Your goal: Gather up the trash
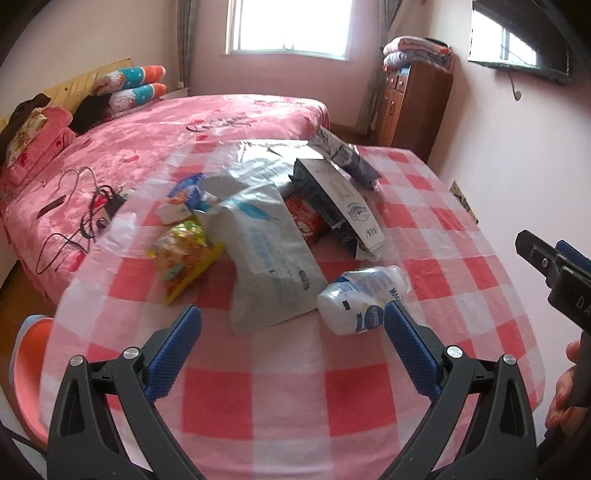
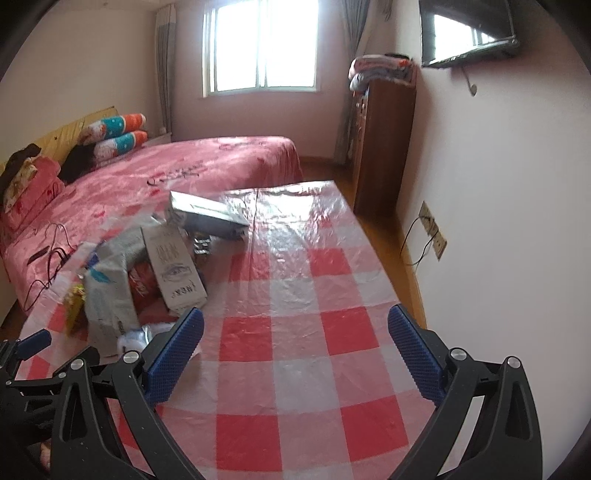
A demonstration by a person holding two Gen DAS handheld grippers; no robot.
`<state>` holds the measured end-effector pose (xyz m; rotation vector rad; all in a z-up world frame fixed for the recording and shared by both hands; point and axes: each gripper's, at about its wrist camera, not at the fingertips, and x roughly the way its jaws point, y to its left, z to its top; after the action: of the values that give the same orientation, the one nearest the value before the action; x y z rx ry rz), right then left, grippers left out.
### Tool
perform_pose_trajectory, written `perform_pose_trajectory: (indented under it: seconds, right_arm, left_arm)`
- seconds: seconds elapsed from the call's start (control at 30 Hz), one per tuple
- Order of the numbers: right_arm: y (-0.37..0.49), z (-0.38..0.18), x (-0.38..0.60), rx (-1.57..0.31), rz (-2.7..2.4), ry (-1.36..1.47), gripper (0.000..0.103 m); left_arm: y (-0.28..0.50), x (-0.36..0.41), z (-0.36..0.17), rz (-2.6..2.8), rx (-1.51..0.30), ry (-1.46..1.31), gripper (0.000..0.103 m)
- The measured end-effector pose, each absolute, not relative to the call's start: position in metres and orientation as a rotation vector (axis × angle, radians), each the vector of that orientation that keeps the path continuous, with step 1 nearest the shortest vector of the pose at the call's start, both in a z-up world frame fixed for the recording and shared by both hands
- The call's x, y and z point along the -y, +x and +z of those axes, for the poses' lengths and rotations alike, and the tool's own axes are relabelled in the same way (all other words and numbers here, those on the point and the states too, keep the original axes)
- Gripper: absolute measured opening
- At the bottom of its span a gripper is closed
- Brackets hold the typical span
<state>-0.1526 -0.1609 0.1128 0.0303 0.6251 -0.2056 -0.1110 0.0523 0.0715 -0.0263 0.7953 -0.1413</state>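
A heap of trash lies on the red-and-white checked table (image 1: 280, 398): a crushed clear plastic bottle (image 1: 360, 299), a grey-white wipes pack (image 1: 266, 254), a yellow snack bag (image 1: 183, 254), a red wrapper (image 1: 304, 219), a dark carton (image 1: 340, 206) and a blue packet (image 1: 186, 188). My left gripper (image 1: 293, 332) hangs open just short of the bottle and the wipes pack, holding nothing. My right gripper (image 2: 295, 332) is open over bare cloth, right of the heap; the carton (image 2: 177, 269) and a silver box (image 2: 210, 216) show there. Its tip (image 1: 546, 258) enters the left wrist view.
A pink bed (image 1: 155, 147) with pillows and a tangle of black cable (image 1: 92, 206) runs along the table's left side. A wooden cabinet (image 2: 380, 147) and a wall TV (image 2: 469, 33) stand at the right wall. A pink chair (image 1: 26, 365) sits at the near left.
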Motion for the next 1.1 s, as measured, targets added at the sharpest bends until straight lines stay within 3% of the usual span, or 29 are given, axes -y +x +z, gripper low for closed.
perform_pose_trajectory:
  seconds: [0.53, 1.1]
  right_arm:
    - [-0.2, 0.153, 0.144, -0.527, -0.236, 0.028, 0.099]
    - [-0.217, 0.161, 0.145, -0.49, -0.245, 0.044, 0.099]
  left_arm:
    - [-0.164, -0.086, 0.125, -0.131, -0.602, -0.101, 0.099]
    - [-0.178, -0.096, 0.127, -0.131, -0.588, -0.128, 0.099]
